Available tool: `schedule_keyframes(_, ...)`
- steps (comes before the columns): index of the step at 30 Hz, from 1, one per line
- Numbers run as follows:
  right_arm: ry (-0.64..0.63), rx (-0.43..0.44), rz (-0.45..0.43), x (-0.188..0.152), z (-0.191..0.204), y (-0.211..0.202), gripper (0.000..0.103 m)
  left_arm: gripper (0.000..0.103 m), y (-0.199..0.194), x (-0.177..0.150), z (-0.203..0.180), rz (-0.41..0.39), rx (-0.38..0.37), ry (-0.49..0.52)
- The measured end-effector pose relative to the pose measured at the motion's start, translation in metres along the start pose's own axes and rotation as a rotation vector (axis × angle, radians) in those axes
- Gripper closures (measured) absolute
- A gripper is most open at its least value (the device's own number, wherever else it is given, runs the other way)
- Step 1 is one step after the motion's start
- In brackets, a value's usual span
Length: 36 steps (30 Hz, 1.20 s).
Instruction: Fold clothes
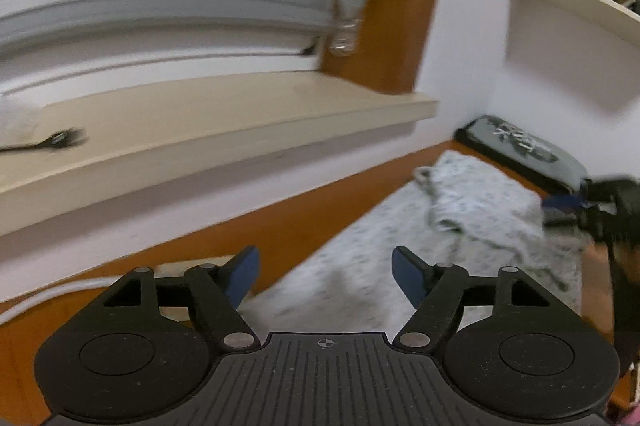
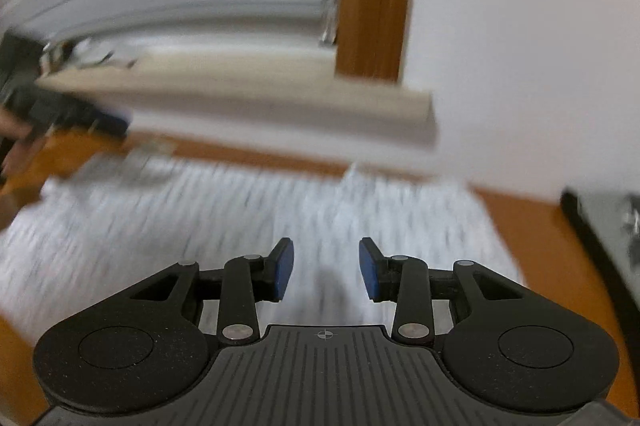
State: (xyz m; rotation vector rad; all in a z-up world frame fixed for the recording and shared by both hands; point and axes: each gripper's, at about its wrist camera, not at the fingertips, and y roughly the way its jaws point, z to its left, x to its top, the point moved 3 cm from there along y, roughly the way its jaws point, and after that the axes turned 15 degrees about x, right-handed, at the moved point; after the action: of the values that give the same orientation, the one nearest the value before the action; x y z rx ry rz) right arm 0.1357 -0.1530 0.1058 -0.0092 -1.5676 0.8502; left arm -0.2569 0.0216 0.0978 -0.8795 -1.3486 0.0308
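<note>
Both grippers, left point(image 1: 326, 276) and right point(image 2: 326, 268), hover with jaws apart, holding nothing. Below them a speckled grey garment point(image 1: 472, 201) lies on the orange table point(image 1: 288, 222), one end folded over (rumpled); further folds seem left.

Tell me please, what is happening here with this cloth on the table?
A person holds a gripper in each hand and is folding a pale speckled garment that lies on an orange-brown wooden table below a windowsill. At this moment neither gripper holds the cloth. The left gripper is open, with nothing between its blue pads. The right gripper is also open and empty, above the flat part of the garment. One end of the garment is bunched up near a dark pad by the wall.
</note>
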Motion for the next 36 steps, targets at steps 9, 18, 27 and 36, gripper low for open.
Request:
schedule_keyframes(9, 0.158, -0.159, 0.087, 0.045, -0.080, 0.118, 0.087, 0.027, 0.012, -0.013, 0.037, 0.038, -0.056, -0.008)
schedule_keyframes(18, 0.159, -0.082, 0.039, 0.037, -0.036, 0.096, 0.072, 0.026, 0.014, -0.034, 0.043, 0.079, -0.071, 0.008)
schedule_keyframes(27, 0.049, 0.096, -0.026, 0.024, 0.089, 0.077, 0.066, 0.029, -0.010, -0.042, 0.047, 0.039, -0.025, 0.086)
schedule_keyframes(36, -0.054, 0.245, 0.031, 0.028, 0.168, 0.098, 0.057, 0.033, -0.018, -0.043, 0.056, 0.024, -0.029, 0.070)
